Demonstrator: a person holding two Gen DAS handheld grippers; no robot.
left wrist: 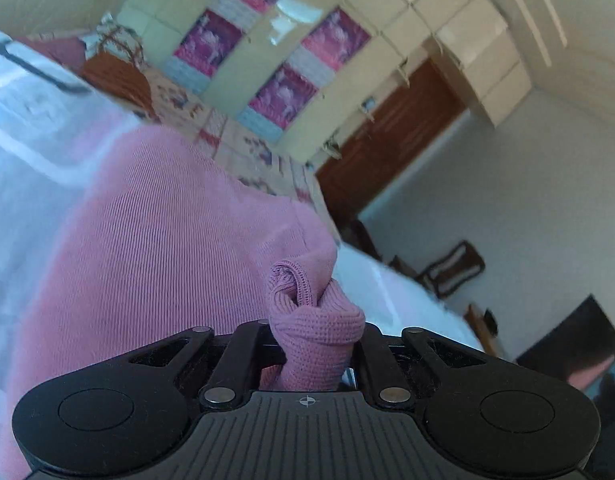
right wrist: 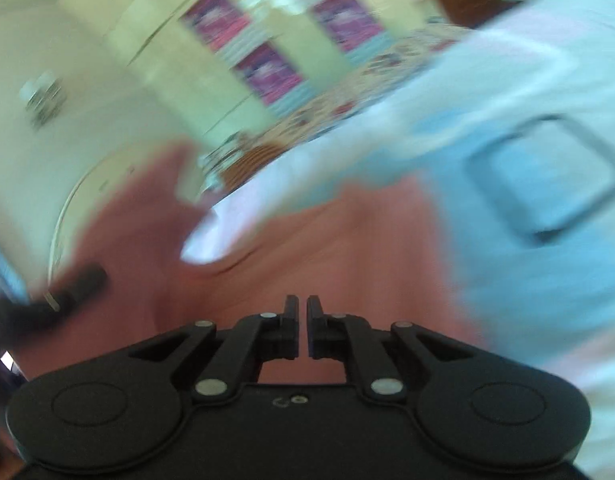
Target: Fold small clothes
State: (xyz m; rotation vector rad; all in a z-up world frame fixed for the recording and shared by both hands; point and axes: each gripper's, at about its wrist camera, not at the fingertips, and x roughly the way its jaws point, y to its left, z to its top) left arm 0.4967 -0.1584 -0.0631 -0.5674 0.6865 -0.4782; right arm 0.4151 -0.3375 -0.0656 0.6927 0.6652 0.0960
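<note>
Pink ribbed knit garment (left wrist: 147,248), one bunched, rolled edge pinched up between black gripper fingers, the rest draped over a pale blue-white sheet (left wrist: 31,128)

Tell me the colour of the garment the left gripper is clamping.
Pink, a fine ribbed knit garment, bunched in the left gripper. The left wrist view shows it best.

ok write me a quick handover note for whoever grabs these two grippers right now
Left gripper: shut on a bunched edge of the pink knit garment, which trails away over the pale bedsheet.
Right gripper: nearly shut with a thin gap, nothing between its fingers, above the same garment; that view is badly blurred.
Done: one edge gripped. No finished fold shows.
Left: probably take a second edge with the right gripper, then fold and lay the garment flat.
</note>
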